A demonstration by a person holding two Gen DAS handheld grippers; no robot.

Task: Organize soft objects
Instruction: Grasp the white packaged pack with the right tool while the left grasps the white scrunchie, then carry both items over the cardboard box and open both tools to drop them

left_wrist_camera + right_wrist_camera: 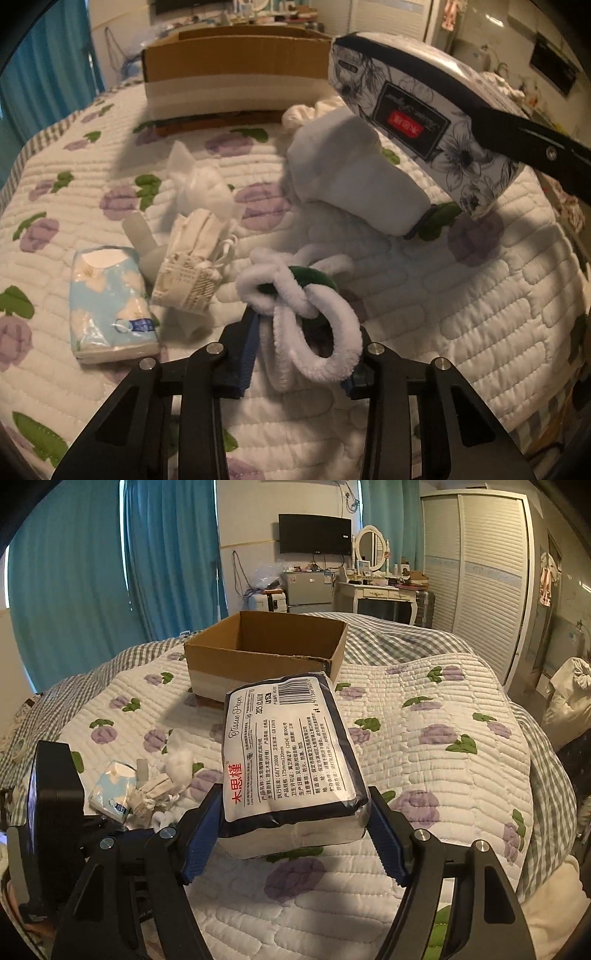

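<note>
tissue pack held up, fuzzy loops in the other gripper

the right gripper point(295, 823) sits low in the middle of its view. its blue jaws squeeze both sides of a big tissue pack point(291, 749), so the pack is up off the quilt point(443, 768). the pack says "tissue paper" in curly letters and has three red chinese signs, small black print and a bar code. behind it, in the upper middle, stands an open cardboard box point(266, 653).

the left gripper point(301, 354) is at the bottom middle of its view. its jaws are partly closed around white and green fuzzy loops point(299, 291). a small blue flower tissue pack point(110, 302) lies at the lower left, on the quilt.
</note>
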